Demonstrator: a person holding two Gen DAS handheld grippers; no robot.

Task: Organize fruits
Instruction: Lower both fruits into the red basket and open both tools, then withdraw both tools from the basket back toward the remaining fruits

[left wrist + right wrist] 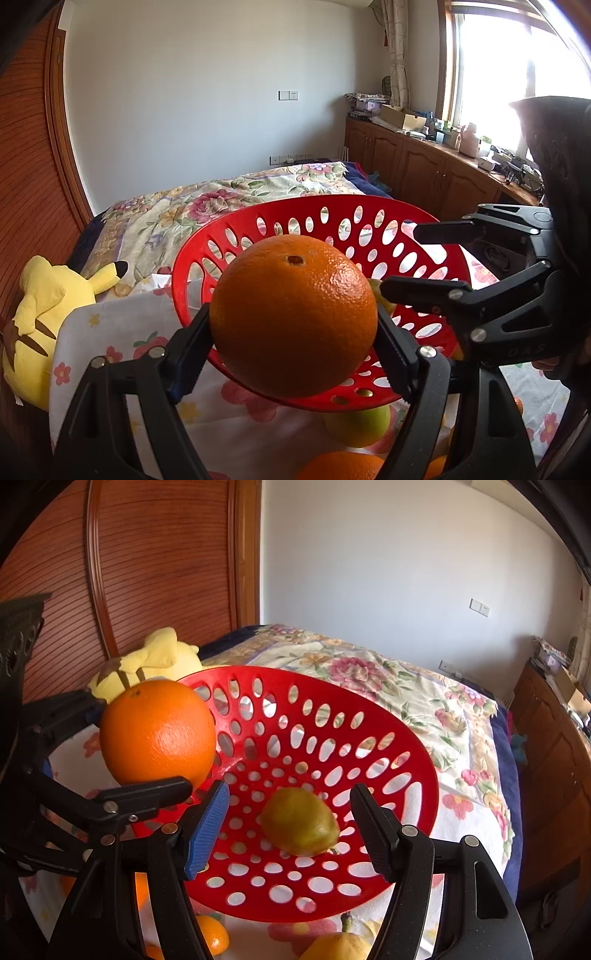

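right tool [424, 258] reads "das".

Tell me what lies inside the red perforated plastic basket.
One yellow-green lemon rests on the floor of the red perforated plastic basket. The right gripper's fingers cover its near edge.

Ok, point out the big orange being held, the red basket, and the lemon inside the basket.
big orange [293, 315], left wrist view, on the middle of its peel.
red basket [413, 775], right wrist view, on its perforated right wall.
lemon [299, 821], right wrist view, on the middle of its skin.
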